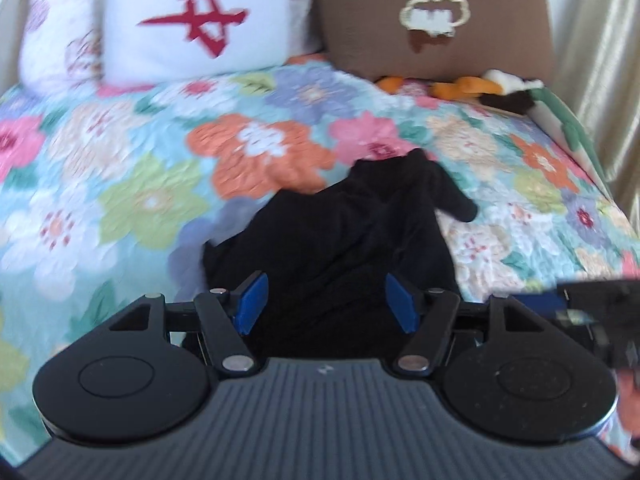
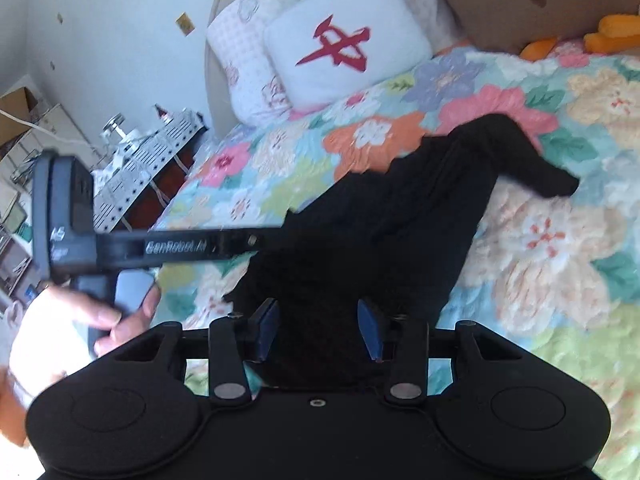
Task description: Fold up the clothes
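Observation:
A black garment (image 1: pixel 344 236) lies crumpled on the floral bedspread (image 1: pixel 132 184), one narrow end stretched toward the pillows. My left gripper (image 1: pixel 327 300) is open, its blue pads either side of the garment's near edge, not closed on it. In the right wrist view the same garment (image 2: pixel 380 216) lies ahead. My right gripper (image 2: pixel 318 330) is open over its near edge. The left gripper's body (image 2: pixel 120 248), held by a hand, crosses that view at left. The right gripper's edge (image 1: pixel 600 312) shows at the left wrist view's right side.
A white pillow with a red mark (image 1: pixel 192 24) and a brown cushion (image 1: pixel 432 16) stand at the bed's head. Plush toys (image 1: pixel 480 88) lie by the cushion. A curtain (image 1: pixel 600 60) hangs right. Beside the bed at left stand cluttered furniture and boxes (image 2: pixel 132 160).

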`<state>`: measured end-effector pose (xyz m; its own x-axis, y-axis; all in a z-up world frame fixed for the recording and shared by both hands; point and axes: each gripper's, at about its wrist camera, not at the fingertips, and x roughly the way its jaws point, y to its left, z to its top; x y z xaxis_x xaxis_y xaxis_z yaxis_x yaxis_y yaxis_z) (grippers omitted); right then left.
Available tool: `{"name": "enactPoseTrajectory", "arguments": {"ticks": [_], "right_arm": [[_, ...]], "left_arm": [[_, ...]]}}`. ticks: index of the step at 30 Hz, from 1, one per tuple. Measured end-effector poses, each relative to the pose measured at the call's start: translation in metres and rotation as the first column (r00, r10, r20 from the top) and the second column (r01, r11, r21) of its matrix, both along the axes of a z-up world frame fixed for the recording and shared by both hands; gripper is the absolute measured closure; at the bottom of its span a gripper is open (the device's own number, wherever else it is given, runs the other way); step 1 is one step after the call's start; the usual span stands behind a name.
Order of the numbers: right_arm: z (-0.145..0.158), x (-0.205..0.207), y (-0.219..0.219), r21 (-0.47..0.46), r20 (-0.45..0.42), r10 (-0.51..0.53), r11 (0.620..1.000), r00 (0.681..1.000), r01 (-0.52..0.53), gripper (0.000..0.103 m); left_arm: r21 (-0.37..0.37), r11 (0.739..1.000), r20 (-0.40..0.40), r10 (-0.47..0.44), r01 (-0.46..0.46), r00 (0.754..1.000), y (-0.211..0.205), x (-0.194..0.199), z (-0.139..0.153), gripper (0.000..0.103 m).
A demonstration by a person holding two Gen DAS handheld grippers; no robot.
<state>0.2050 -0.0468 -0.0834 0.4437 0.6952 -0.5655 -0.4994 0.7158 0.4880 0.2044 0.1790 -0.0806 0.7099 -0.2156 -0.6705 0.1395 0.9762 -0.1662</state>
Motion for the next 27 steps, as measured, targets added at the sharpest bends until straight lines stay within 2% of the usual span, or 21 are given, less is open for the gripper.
{"name": "enactPoseTrajectory", "arguments": {"ticks": [3, 6, 9, 10, 11, 12, 13, 14, 15, 16, 18, 19, 20, 21, 22, 25, 27], "right_arm": [[0.0, 0.036, -0.015, 0.024, -0.008, -0.105, 0.994, 0.994, 0.105, 0.05], [-0.004, 0.071, -0.026, 0.074, -0.034, -0.197, 0.977, 0.98, 0.199, 0.04], [-0.011, 0.101, -0.027, 0.09, -0.076, -0.242, 0.965, 0.967, 0.248, 0.037], [-0.015, 0.109, -0.027, 0.099, -0.1, -0.257, 0.959, 0.961, 0.267, 0.035], [-0.02, 0.116, -0.027, 0.115, -0.13, -0.272, 0.951, 0.953, 0.287, 0.034], [-0.025, 0.122, -0.029, 0.131, -0.16, -0.294, 0.94, 0.942, 0.316, 0.033], [-0.03, 0.126, -0.031, 0.146, -0.19, -0.318, 0.926, 0.929, 0.347, 0.033], [-0.035, 0.131, -0.032, 0.159, -0.22, -0.341, 0.912, 0.914, 0.379, 0.033], [-0.041, 0.135, -0.035, 0.172, -0.25, -0.37, 0.893, 0.895, 0.417, 0.033], [-0.046, 0.139, -0.037, 0.181, -0.28, -0.4, 0.87, 0.872, 0.458, 0.032], [-0.053, 0.144, -0.039, 0.177, -0.315, -0.471, 0.824, 0.824, 0.538, 0.032], [-0.055, 0.148, -0.038, 0.173, -0.312, -0.489, 0.814, 0.814, 0.555, 0.032], [-0.055, 0.151, -0.034, 0.17, -0.282, -0.495, 0.817, 0.822, 0.551, 0.036], [-0.054, 0.154, -0.03, 0.166, -0.243, -0.499, 0.824, 0.832, 0.542, 0.057], [-0.05, 0.156, -0.024, 0.156, -0.194, -0.492, 0.839, 0.849, 0.522, 0.084], [-0.026, 0.157, 0.0, 0.096, 0.012, -0.425, 0.901, 0.905, 0.422, 0.094], [-0.009, 0.154, 0.021, 0.031, 0.155, -0.338, 0.941, 0.928, 0.337, 0.094]], "left_arm": [[0.072, 0.995, 0.038, -0.076, 0.073, 0.996, -0.023, 0.011, -0.002, 0.03], [0.143, 0.981, 0.003, -0.135, 0.134, 0.991, -0.039, 0.03, -0.013, 0.028], [0.218, 0.969, -0.036, -0.108, 0.113, 0.994, -0.043, 0.044, -0.027, 0.031], [0.249, 0.965, -0.049, -0.077, 0.087, 0.996, -0.043, 0.047, -0.032, 0.035], [0.267, 0.962, -0.049, -0.047, 0.059, 0.998, -0.039, 0.048, -0.035, 0.05], [0.249, 0.968, -0.043, -0.029, 0.039, 0.999, -0.034, 0.048, -0.034, 0.063], [0.227, 0.974, -0.038, -0.01, 0.018, 0.999, -0.028, 0.048, -0.034, 0.069], [0.173, 0.985, -0.038, 0.007, 0.0, 0.999, -0.02, 0.049, -0.033, 0.079], [0.124, 0.992, -0.038, 0.024, -0.019, 0.999, -0.013, 0.049, -0.033, 0.083], [0.109, 0.993, -0.032, 0.041, -0.037, 0.999, -0.009, 0.05, -0.032, 0.085], [0.108, 0.993, -0.016, 0.055, -0.053, 0.998, -0.007, 0.052, -0.032, 0.09], [0.105, 0.993, -0.011, 0.061, -0.059, 0.998, -0.006, 0.053, -0.033, 0.091], [0.094, 0.994, -0.012, 0.062, -0.061, 0.998, -0.005, 0.054, -0.033, 0.092], [0.09, 0.994, -0.008, 0.059, -0.058, 0.998, -0.006, 0.054, -0.033, 0.093], [0.091, 0.994, 0.002, 0.056, -0.056, 0.998, -0.006, 0.053, -0.032, 0.094], [0.062, 0.995, 0.012, 0.078, -0.078, 0.997, 0.0, 0.052, -0.027, 0.095], [0.008, 0.993, 0.009, 0.119, -0.119, 0.993, 0.01, 0.051, -0.024, 0.095]]}}
